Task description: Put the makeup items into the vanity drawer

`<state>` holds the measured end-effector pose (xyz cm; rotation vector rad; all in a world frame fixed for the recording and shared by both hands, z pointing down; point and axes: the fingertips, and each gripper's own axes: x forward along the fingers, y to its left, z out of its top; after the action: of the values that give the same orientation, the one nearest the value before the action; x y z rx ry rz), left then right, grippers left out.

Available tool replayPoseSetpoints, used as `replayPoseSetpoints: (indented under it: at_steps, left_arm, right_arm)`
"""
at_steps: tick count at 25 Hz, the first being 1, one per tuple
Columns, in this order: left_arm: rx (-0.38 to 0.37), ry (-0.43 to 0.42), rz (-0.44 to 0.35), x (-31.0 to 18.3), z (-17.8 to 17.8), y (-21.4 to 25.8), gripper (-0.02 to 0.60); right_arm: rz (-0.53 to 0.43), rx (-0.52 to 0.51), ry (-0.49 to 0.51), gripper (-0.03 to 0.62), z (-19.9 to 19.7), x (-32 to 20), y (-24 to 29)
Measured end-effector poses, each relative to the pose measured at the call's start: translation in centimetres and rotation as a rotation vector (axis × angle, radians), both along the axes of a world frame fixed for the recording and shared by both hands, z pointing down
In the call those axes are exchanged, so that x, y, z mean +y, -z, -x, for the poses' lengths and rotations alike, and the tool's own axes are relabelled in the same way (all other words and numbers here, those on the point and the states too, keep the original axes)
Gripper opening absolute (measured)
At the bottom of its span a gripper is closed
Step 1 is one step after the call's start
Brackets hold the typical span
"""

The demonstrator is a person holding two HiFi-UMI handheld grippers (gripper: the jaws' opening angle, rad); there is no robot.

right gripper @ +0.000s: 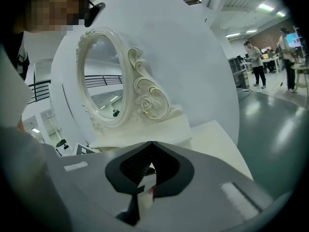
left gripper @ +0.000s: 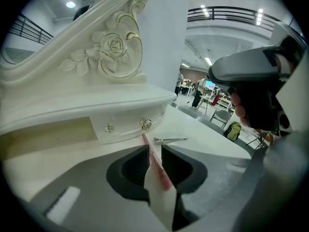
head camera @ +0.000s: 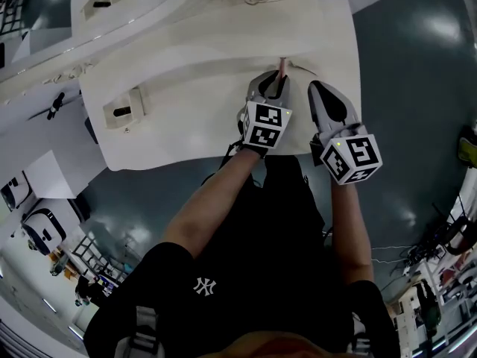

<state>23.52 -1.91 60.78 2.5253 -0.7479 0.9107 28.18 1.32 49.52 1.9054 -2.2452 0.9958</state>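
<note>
A white desk (head camera: pixel 186 118) is seen standing on a glossy grey floor (head camera: pixel 417 80). Along the back of its top a carved cream upper tier (left gripper: pixel 96 105) is carried, and a small drawer front (left gripper: pixel 126 126) with two knobs (left gripper: pixel 146 124) is set into it. A thin metal pair of tweezers (left gripper: pixel 170 140) is laid flat on the bare top, close in front of that drawer front and slightly to its side, apart from it.

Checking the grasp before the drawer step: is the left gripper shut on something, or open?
Shut. The left gripper clamps a thin pink stick between its jaws.
</note>
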Motion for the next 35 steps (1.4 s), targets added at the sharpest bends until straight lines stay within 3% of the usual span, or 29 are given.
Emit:
replayPoseSetpoints:
  at_steps: [15,25,35]
  left_arm:
    - [-0.128,-0.002,0.013,-0.2,-0.5,-2.2,0.074]
    - [-0.118,-0.03,0.04,0.0,0.0,-1.8,0.048]
    - [-0.016,-0.103,0.049,1.9,2.2,2.4,0.048]
  right_arm:
    - [0.002,-0.013,0.002,0.023,-1.1,-0.3,-0.2]
    - [0.001,-0.032,0.003,0.023,-1.0,-0.7,-0.6]
    - [-0.035,0.004,0.018,0.023,1.8,-1.7,1.1]
